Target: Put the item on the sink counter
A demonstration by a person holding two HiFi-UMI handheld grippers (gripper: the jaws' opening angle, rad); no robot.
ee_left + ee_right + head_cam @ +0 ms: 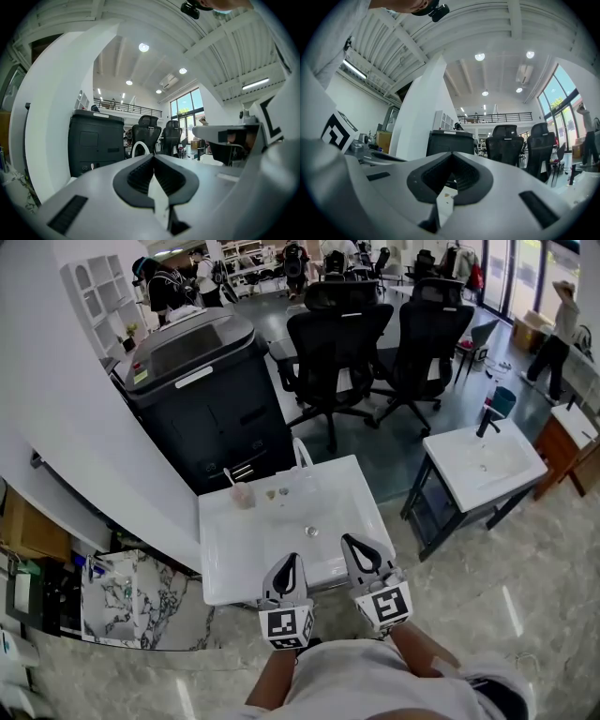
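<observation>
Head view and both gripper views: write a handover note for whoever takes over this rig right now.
Left tool: shut, empty, held over the near edge of the white sink.
Right tool: shut, empty, beside it.
Things: a pinkish cup and two small items sit on the sink's back ledge, near the faucet.
Done: cannot tell whether the item is already among those.
Left: if not, find it, pick it up and set it on the ledge.

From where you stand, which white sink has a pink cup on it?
The near sink, straight ahead: the pink cup stands at its back left. The other sink, to the right, shows a dark faucet but no cup.
</observation>
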